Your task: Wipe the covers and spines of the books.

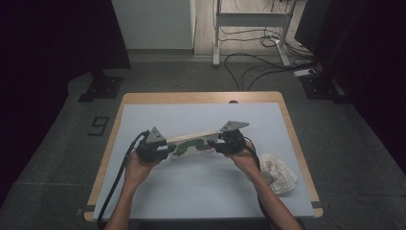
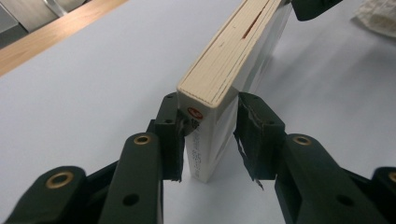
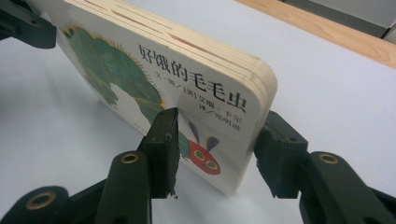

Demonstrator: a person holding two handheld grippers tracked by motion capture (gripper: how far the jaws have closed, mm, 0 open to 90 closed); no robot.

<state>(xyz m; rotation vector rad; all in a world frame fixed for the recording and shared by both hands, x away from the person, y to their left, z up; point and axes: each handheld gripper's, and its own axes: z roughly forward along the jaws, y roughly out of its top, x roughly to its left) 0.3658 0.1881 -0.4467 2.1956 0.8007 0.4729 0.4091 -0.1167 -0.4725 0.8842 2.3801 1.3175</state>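
Board book [image 1: 191, 143], mid-table, standing on its long edge: right gripper [image 1: 229, 142] clamps one end; left gripper [image 1: 158, 149] brackets the spine end, one pad clear. Back cover hidden.

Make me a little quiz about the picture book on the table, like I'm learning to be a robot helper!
1. True or false: the book lies flat on the mat with its cover facing down.
2. What is drawn on the book's cover? A: a green caterpillar with a red head. B: a blue car. C: a yellow fish.
3. Which gripper has its jaws around the end of the book where the caterpillar's head is?

Key
1. False. It stands on its long edge, pages up.
2. A.
3. The right gripper, with one pad on the cover and one on the back.
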